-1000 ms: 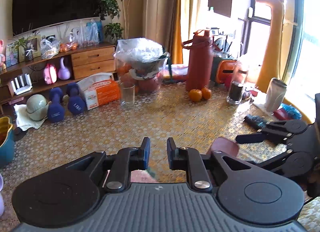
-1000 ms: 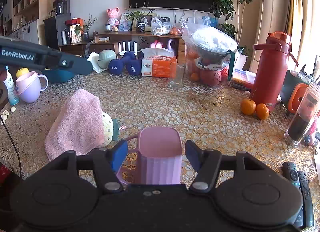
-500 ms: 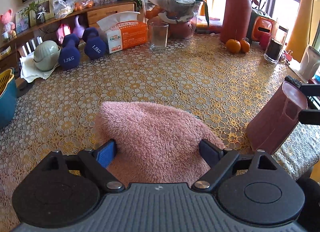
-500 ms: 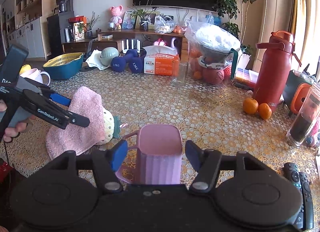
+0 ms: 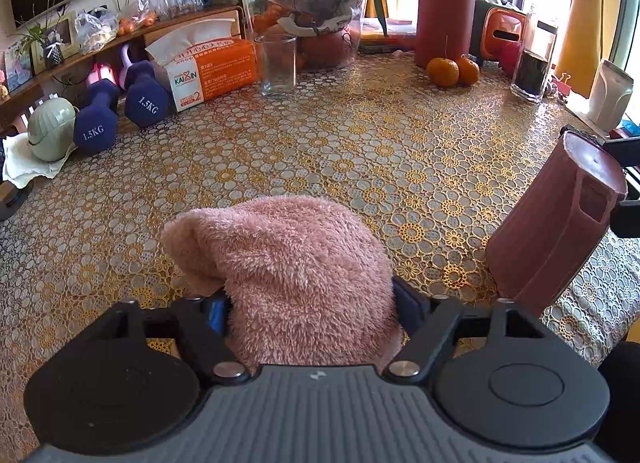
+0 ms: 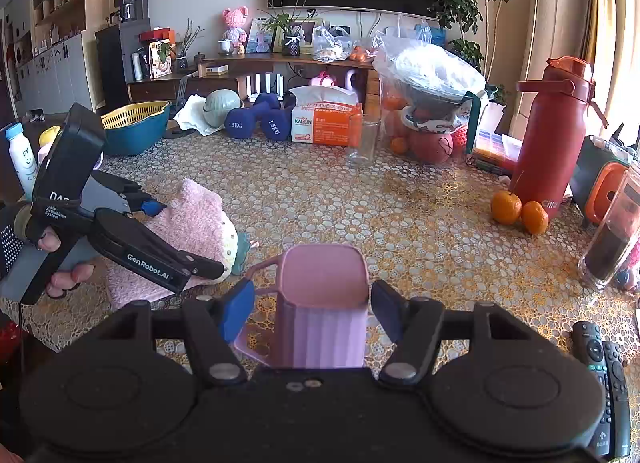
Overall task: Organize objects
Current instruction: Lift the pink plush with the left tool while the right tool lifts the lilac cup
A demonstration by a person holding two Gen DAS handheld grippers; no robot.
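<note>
The left gripper (image 5: 310, 305) is set over a pink towel (image 5: 296, 263) that lies near the front left edge of the table (image 5: 360, 151). Its jaws are closing, with the towel bunched between them; the fabric is seen touching both pads, but a firm clamp cannot be told. From the right wrist view the same gripper (image 6: 182, 237) is seen held by a hand (image 6: 60, 259), its fingers reaching across the towel (image 6: 188, 219), under which a pale round thing with green trim (image 6: 232, 247) is partly hidden.

The right gripper (image 6: 312, 309) is held released around a pink cup (image 6: 322, 303) at the front edge of the table (image 6: 400, 203). The cup stands upright between the pads, with a gap shown on each side, and its handle is turned to the left. In the left wrist view the cup (image 5: 556, 223) is seen at the right, near the front edge.

Along the far edge are set two dumbbells (image 6: 256, 123), a tissue box (image 6: 324, 123), an empty glass (image 6: 362, 141) and a covered fruit bowl (image 6: 432, 103). A red flask (image 6: 552, 131) is stood toward the right edge, with two oranges (image 6: 520, 209) just beside it. Two remotes (image 6: 604, 375) lie at the front right corner.
</note>
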